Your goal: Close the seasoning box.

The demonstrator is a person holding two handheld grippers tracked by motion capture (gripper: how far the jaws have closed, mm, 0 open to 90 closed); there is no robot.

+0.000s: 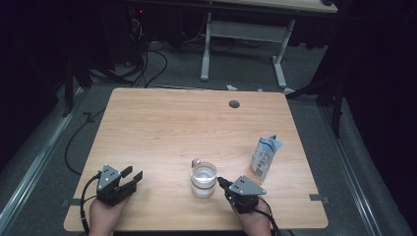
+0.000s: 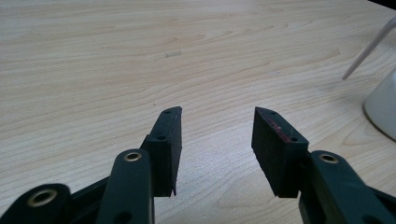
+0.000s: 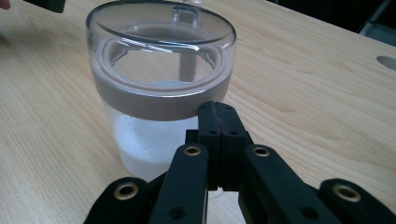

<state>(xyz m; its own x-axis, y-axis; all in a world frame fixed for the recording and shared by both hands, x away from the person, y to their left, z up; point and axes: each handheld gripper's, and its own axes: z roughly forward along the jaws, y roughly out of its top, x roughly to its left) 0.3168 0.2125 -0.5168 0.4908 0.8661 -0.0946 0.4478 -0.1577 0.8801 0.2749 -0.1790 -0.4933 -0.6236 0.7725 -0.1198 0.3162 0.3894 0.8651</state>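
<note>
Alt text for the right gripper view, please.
The right gripper, its black jaws pressed shut on nothing, points at a clear lidded jar with white contents, standing on a light wooden table.

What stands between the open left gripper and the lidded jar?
Nothing visible does. Only bare table lies between the left gripper and the jar. The right gripper, jaws shut, sits at the jar's other side.

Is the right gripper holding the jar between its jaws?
No, the right gripper is shut on nothing, its jaws pressed together just before the jar.
</note>
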